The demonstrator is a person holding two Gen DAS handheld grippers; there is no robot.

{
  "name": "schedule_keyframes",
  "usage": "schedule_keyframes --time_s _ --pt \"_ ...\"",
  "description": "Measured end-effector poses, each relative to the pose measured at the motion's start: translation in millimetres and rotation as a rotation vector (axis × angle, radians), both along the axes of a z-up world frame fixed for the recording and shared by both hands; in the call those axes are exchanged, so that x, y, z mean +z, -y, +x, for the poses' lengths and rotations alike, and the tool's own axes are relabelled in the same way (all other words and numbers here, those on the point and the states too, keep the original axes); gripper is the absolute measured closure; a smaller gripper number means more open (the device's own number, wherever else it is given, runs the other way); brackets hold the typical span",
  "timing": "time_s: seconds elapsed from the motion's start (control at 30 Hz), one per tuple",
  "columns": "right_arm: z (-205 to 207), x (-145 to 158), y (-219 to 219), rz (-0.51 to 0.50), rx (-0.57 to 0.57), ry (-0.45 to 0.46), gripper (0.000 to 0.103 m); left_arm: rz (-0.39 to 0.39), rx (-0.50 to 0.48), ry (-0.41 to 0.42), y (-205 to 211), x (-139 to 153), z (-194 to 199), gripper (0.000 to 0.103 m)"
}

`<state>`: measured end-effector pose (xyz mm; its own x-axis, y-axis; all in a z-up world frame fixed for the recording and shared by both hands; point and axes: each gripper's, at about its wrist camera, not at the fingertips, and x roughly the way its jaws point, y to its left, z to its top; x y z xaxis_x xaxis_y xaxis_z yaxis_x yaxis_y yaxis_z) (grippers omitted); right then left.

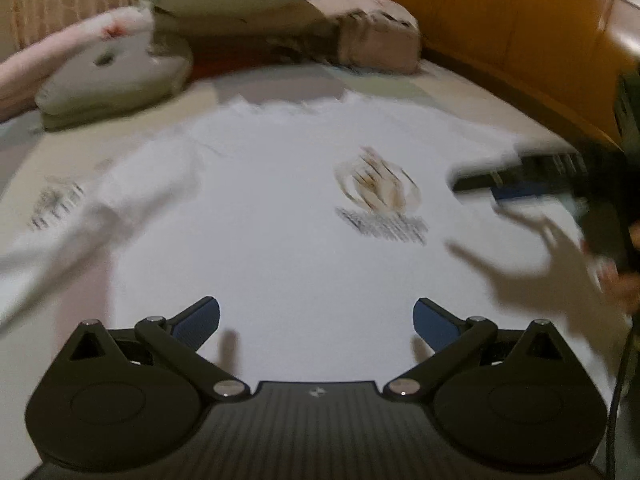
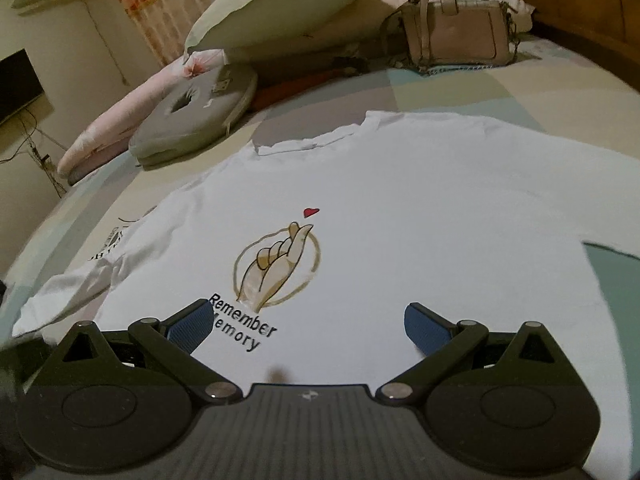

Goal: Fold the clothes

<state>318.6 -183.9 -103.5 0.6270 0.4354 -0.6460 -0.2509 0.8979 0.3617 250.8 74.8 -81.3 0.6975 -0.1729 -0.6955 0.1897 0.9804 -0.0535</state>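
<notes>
A white T-shirt [image 2: 420,208] lies spread flat on the bed, front up, with a finger-heart print [image 2: 276,264] and the words "Remember Memory". My right gripper [image 2: 308,326] hovers open just above the shirt's lower front, nothing between its fingers. In the blurred left wrist view the same shirt [image 1: 280,208] fills the middle. My left gripper [image 1: 316,322] is open over its lower part. The right gripper [image 1: 516,188] shows there at the right edge, above the shirt's right side, held by a hand [image 1: 624,280]. The shirt's left sleeve [image 2: 68,288] lies out to the left.
Pillows [image 2: 280,4], a grey round cushion [image 2: 196,116] and a beige handbag [image 2: 452,32] lie at the head of the bed. A wooden headboard [image 1: 500,12] stands at the right. Checked bedsheet [image 2: 460,92] shows around the shirt. A dark screen [image 2: 16,84] hangs on the left wall.
</notes>
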Motion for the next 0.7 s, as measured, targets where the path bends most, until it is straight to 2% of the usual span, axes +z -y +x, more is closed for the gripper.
schedule_keyframes --time_s 0.1,0.2,0.27,0.33,0.4,0.57,0.63,0.7 --pt "-3 -2 -1 -0.021 0.026 0.003 0.0 0.005 0.031 0.03 -27 20 23 0.001" --pt "-2 -3 0 -0.032 0.027 0.005 0.0 0.003 0.088 0.033 -60 27 52 0.001" --pt "-1 -5 1 -0.015 0.04 -0.009 0.0 -0.037 0.148 0.01 -83 26 71 0.001" --pt "0 -6 2 -0.006 0.05 -0.019 0.0 -0.111 0.191 -0.021 -100 20 82 0.001" --pt "1 -7 0 -0.015 0.053 -0.018 0.0 -0.159 0.205 -0.043 -102 12 85 0.001" --pt "0 -10 -3 -0.048 0.057 -0.018 0.0 -0.202 0.103 0.017 -78 4 64 0.001" --pt "0 -10 -5 -0.056 0.062 -0.017 0.0 -0.246 0.054 0.001 -68 -2 60 0.001" --pt "0 -11 -6 -0.058 0.064 -0.02 0.0 -0.241 0.024 -0.033 -57 -11 59 0.001"
